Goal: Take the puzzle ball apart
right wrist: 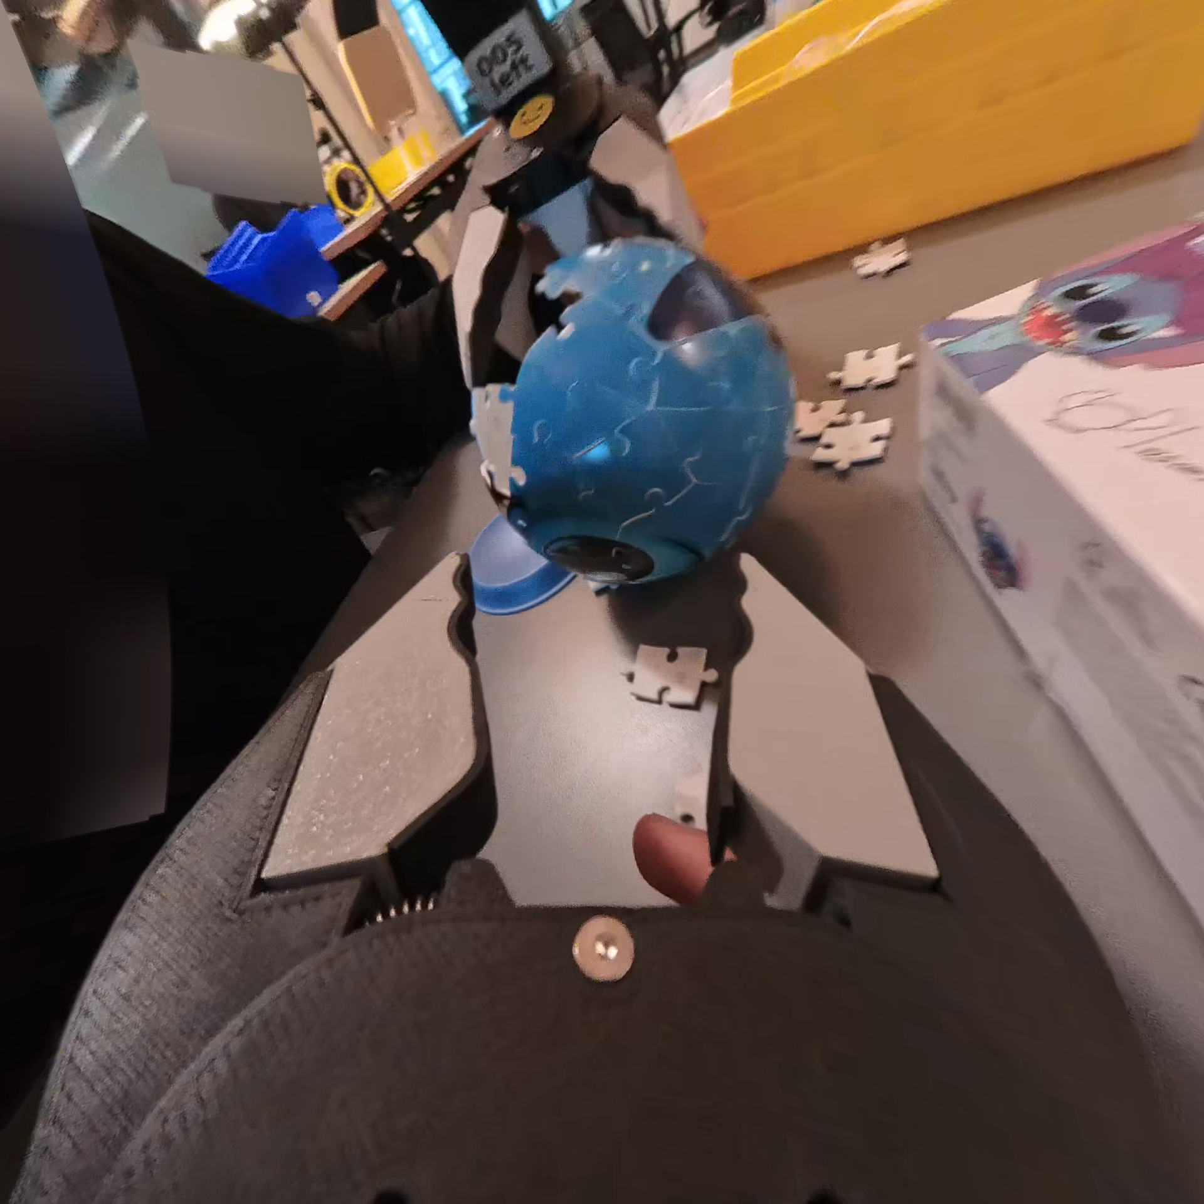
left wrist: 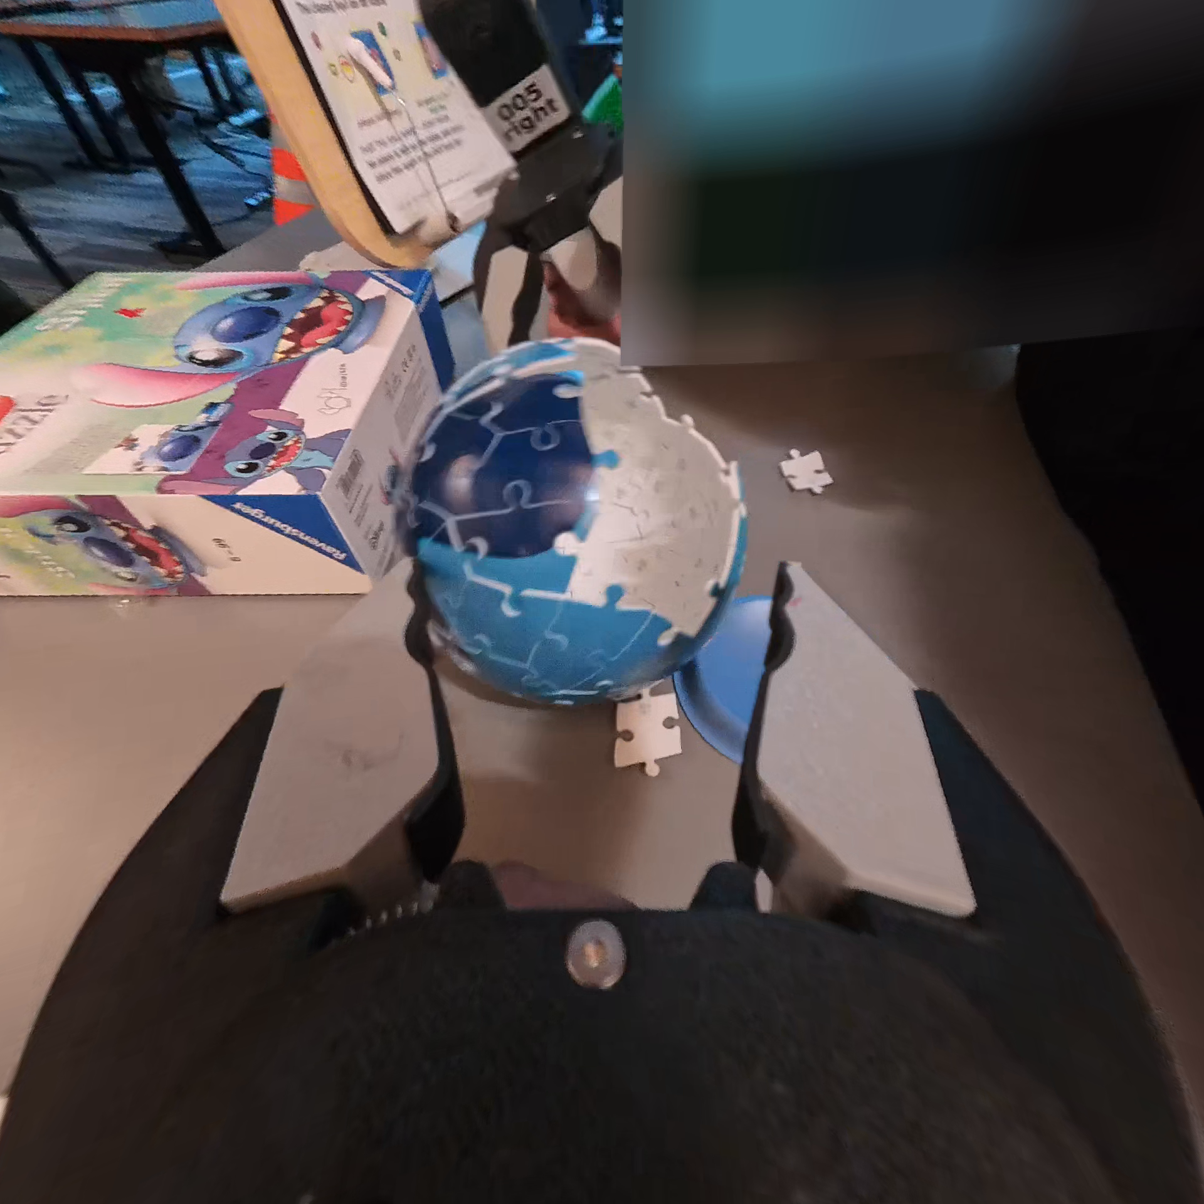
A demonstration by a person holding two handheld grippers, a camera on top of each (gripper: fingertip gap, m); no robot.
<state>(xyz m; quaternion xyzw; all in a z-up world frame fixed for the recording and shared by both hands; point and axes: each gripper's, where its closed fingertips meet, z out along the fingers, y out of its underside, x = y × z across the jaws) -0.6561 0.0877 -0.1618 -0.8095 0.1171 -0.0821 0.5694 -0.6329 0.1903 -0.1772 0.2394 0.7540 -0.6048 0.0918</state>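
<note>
Broadly, a grey table [left wrist: 163, 651] carries a printed box [left wrist: 195, 423], and just beside it sits the partly opened blue puzzle ball [left wrist: 573, 521], near a blue stand [left wrist: 723, 677]. Both the left gripper [left wrist: 599, 586] and right gripper [right wrist: 602, 580] gape open, empty. 1 loose piece [left wrist: 647, 730] lies nearby.

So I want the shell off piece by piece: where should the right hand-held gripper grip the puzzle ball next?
Probably the jagged open rim of the puzzle ball, where the pale inner faces show. Come from the opening side and pinch one protruding edge piece across its thickness; the smooth blue outside offers nothing to bite. The right hand-held gripper is open.
</note>
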